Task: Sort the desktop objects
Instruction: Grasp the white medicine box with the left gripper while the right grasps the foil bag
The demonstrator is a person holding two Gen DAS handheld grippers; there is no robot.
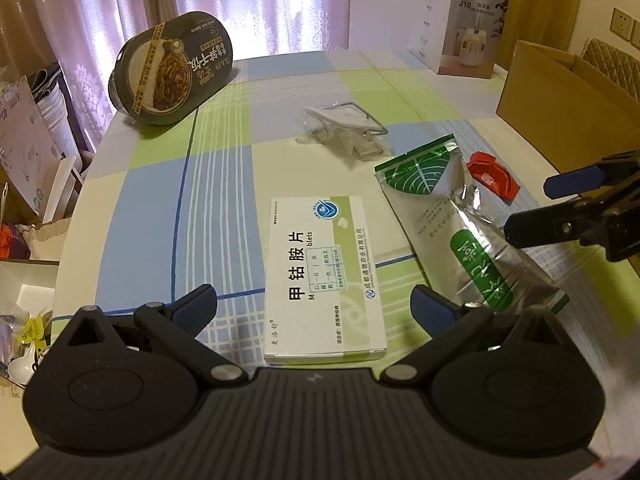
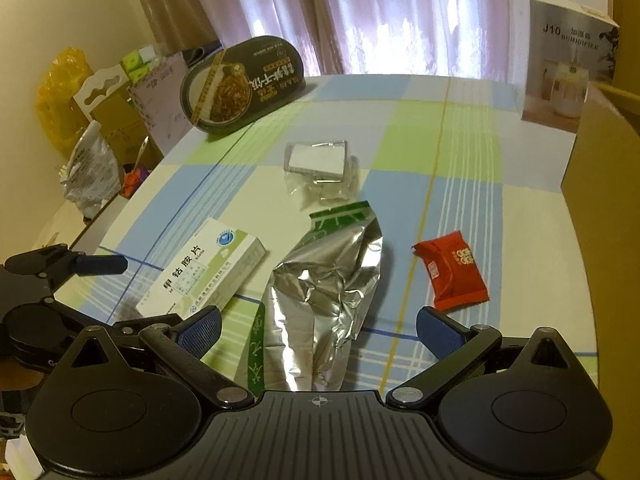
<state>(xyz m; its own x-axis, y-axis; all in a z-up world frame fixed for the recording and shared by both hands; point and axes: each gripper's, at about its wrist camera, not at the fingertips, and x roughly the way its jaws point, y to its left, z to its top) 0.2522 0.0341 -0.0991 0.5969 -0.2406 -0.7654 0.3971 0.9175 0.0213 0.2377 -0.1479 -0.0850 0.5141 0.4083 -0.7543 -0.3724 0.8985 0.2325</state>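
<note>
A white medicine box [image 1: 326, 276] [image 2: 202, 270] lies flat on the checked tablecloth [image 1: 160, 200]. My left gripper [image 1: 316, 306] is open, its jaws standing wide on either side of the box's near end, hovering just above it. Right of the box lies a silver and green foil pouch [image 1: 464, 232] [image 2: 332, 300]. My right gripper [image 2: 318, 330] is open and straddles the pouch's near end; it shows at the right edge in the left wrist view [image 1: 532, 208]. A red snack packet [image 1: 492, 178] [image 2: 452, 274] lies further right. A clear plastic bag [image 1: 344, 128] [image 2: 320, 172] sits behind.
A dark oval noodle bowl [image 1: 172, 68] [image 2: 240, 84] leans tilted at the table's far left. A humidifier box [image 1: 460, 28] [image 2: 564, 56] stands at the far right beside an open cardboard carton [image 1: 560, 100] [image 2: 600, 152]. Clutter fills the floor left of the table.
</note>
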